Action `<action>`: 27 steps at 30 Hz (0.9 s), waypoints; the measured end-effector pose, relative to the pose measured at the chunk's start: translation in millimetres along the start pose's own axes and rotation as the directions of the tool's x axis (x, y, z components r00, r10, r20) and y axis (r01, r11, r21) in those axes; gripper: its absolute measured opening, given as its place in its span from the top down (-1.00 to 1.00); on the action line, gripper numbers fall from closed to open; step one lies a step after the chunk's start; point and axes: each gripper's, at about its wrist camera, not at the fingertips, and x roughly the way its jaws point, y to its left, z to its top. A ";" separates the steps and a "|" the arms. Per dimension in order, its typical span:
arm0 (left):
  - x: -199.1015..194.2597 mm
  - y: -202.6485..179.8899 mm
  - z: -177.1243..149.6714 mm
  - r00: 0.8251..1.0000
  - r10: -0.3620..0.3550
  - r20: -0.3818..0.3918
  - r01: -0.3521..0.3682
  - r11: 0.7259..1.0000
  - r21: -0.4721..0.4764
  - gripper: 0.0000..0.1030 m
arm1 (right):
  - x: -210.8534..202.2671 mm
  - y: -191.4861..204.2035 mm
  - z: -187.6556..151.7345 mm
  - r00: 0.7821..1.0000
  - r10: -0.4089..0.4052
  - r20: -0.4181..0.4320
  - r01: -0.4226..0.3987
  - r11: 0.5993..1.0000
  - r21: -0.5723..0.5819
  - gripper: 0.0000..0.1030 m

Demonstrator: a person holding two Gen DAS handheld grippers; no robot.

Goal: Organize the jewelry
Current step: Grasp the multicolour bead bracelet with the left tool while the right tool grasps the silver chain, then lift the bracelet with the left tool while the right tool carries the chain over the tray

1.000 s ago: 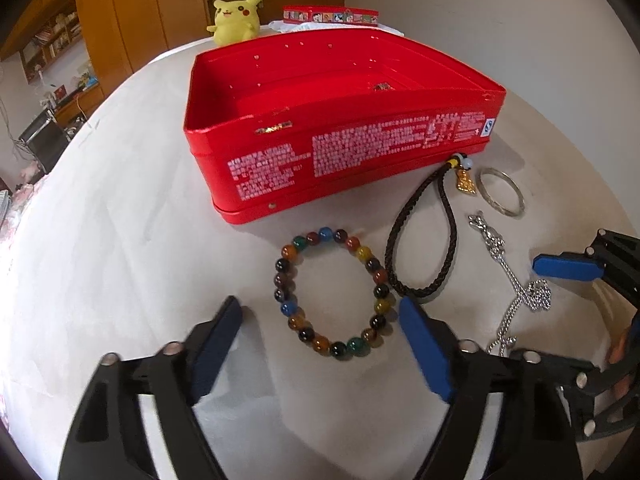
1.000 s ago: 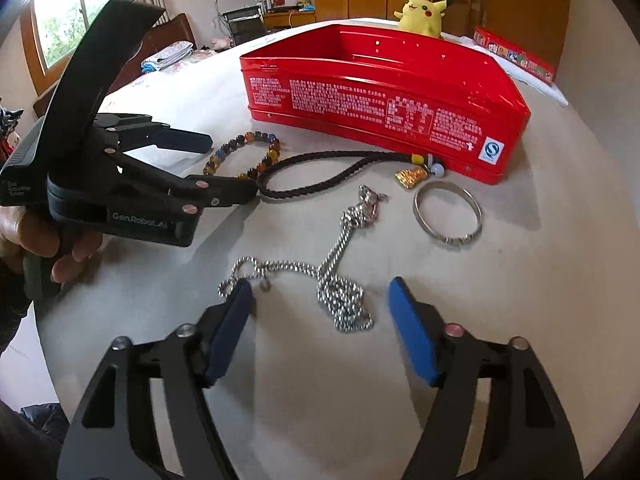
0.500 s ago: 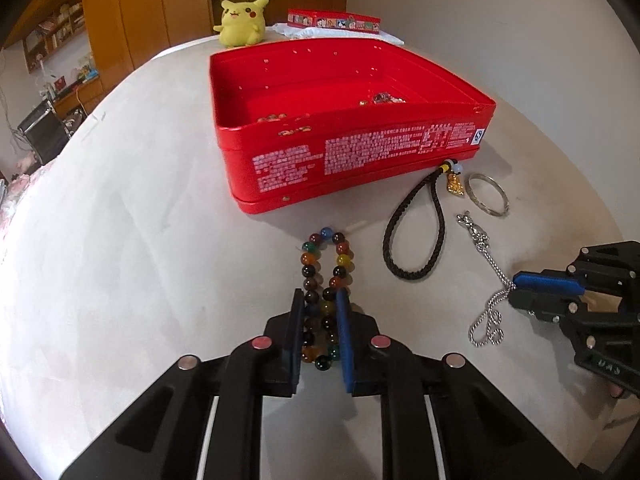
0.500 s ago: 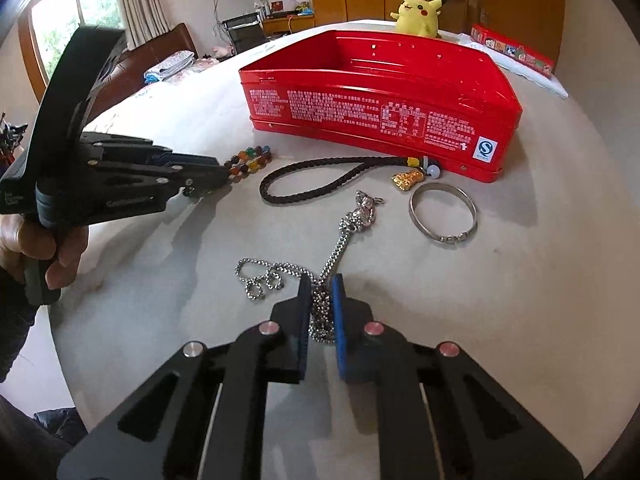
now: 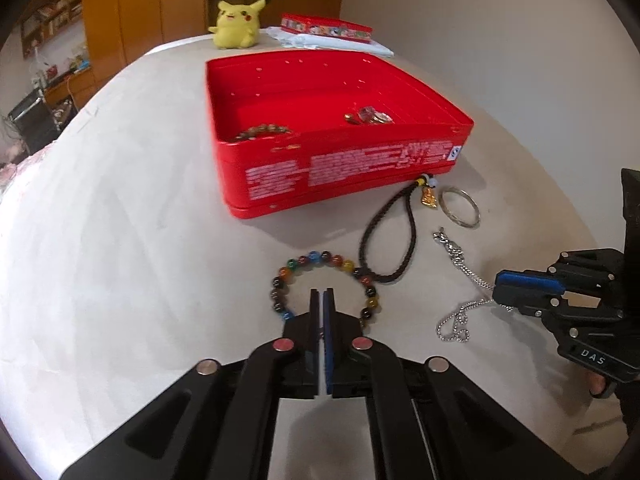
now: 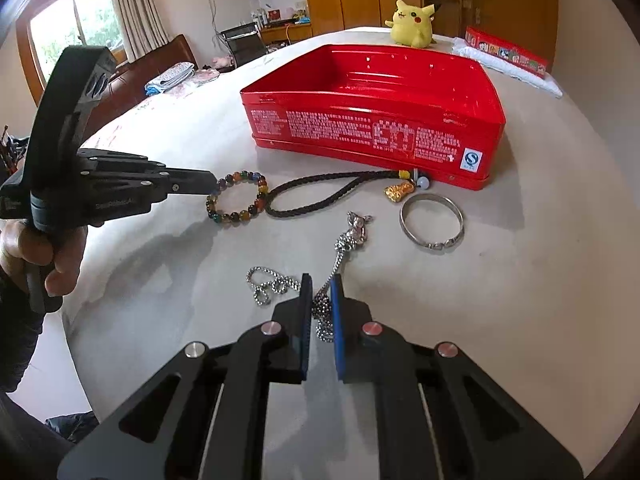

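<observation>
Left wrist view: the left gripper (image 5: 322, 294) has its jaws pressed together on the near strand of the beaded bracelet (image 5: 320, 258), whose loop lies on the white table (image 5: 120, 240) just past the fingertips, toward 12 o'clock. The red tin (image 5: 340, 168) stands farther off at 12 o'clock, with small pieces of jewelry already inside. A black braided cord (image 5: 394, 240) with a gold charm overlaps the bracelet at its 2 o'clock side. A silver bangle (image 5: 459, 206) lies at 2 o'clock, beside the tin's corner.

Right wrist view: the right gripper (image 6: 320, 300) is clamped on the silver chain (image 6: 344, 248), which runs onward toward 12 o'clock. The left gripper appears at 9 o'clock, carried by a hand (image 6: 28, 248). A yellow plush toy (image 6: 412, 22) sits beyond the tin.
</observation>
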 end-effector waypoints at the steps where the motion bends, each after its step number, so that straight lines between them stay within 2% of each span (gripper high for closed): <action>1: 5.6 -5.0 0.2 1.000 0.001 -0.019 0.000 1.000 0.024 0.80 | 0.2 -0.8 -0.4 1.000 0.002 -0.001 -0.002 1.000 0.005 0.86; 2: 9.6 -10.3 -1.3 0.999 -0.001 -0.032 0.003 0.999 0.044 0.72 | 0.7 -2.2 -0.7 1.000 0.003 -0.002 -0.003 1.000 0.010 0.86; 3: 14.2 -17.0 -2.4 0.999 0.005 -0.039 -0.002 0.997 0.076 0.51 | 0.8 -3.5 -0.9 1.000 0.002 -0.003 -0.002 1.000 0.014 0.86; 4: 15.9 -21.5 -3.7 0.999 0.010 -0.039 -0.006 0.995 0.101 0.18 | 0.6 -5.4 -1.8 1.000 0.002 -0.004 -0.002 1.000 0.019 0.86; 6: 23.1 -29.7 -6.0 0.998 0.031 -0.058 -0.022 0.989 0.147 -0.11 | 1.2 -7.1 -2.0 1.000 0.003 -0.008 -0.002 1.000 0.025 0.86; 7: 25.6 -33.5 -7.4 0.998 0.043 -0.054 -0.033 0.984 0.173 -0.18 | 2.1 -8.7 -3.0 1.000 0.007 -0.013 -0.007 1.000 0.030 0.86; 9: 26.7 -34.7 -7.1 0.998 0.048 -0.050 -0.038 0.982 0.185 -0.20 | 3.0 -9.6 -3.6 1.000 0.007 -0.015 -0.006 0.999 0.033 0.86; 11: 27.0 -30.6 -5.0 0.998 0.040 -0.053 -0.031 0.987 0.160 0.02 | 4.2 -11.2 -4.0 1.000 0.010 -0.016 -0.010 0.999 0.037 0.86; 12: 25.8 -28.8 -4.1 0.997 0.049 -0.051 -0.041 0.988 0.152 0.58 | 4.7 -11.4 -3.7 1.000 0.011 -0.016 -0.010 0.999 0.039 0.86; 13: 24.7 -27.3 -2.9 0.997 0.045 -0.057 -0.036 0.989 0.145 0.86 | 4.6 -11.4 -3.5 1.000 0.012 -0.015 -0.012 0.999 0.039 0.86; 15: 22.3 -23.3 -1.7 0.998 0.032 -0.061 -0.025 0.992 0.122 0.86 | 2.7 -10.3 -2.6 1.000 0.012 -0.010 -0.012 0.999 0.034 0.86; 18: 17.2 -21.7 -4.4 0.997 0.056 -0.045 -0.050 0.991 0.120 0.86 | -2.8 -8.1 0.5 1.000 0.014 0.005 -0.014 0.999 0.030 0.86; 27: -27.2 -16.1 1.3 0.995 0.086 0.047 -0.090 0.993 0.080 0.86 | -27.6 -7.8 15.0 0.998 0.007 0.058 -0.008 1.000 0.024 0.86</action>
